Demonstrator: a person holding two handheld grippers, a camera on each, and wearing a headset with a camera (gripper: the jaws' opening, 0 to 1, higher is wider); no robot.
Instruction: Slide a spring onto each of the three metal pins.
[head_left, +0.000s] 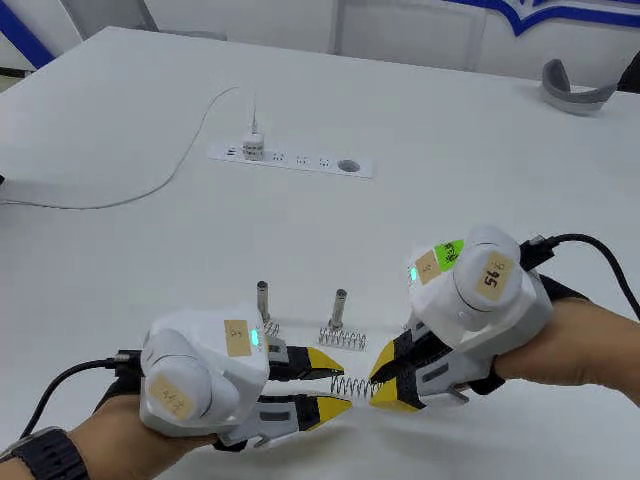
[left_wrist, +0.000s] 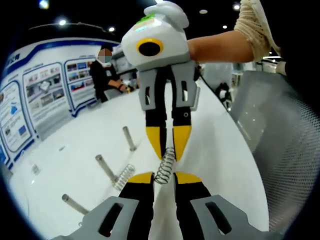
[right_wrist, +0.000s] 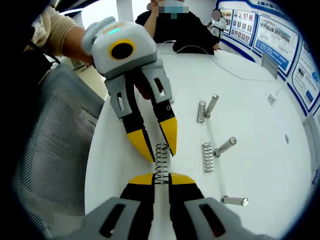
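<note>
Spring (head_left: 357, 385) at lower centre of head view, one end pinched in each near-closed gripper: left gripper (head_left: 345, 384), right gripper (head_left: 375, 383). Three pins (right_wrist: 226, 146) bare; loose springs (right_wrist: 207, 157) beside them. None threaded yet.

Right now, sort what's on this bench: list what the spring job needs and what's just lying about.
For the job: left pin, middle pin, right pin, held spring, spring by left pin, spring by middle pin.
Lying about: power strip, plugged-in charger, grey curved piece.
</note>
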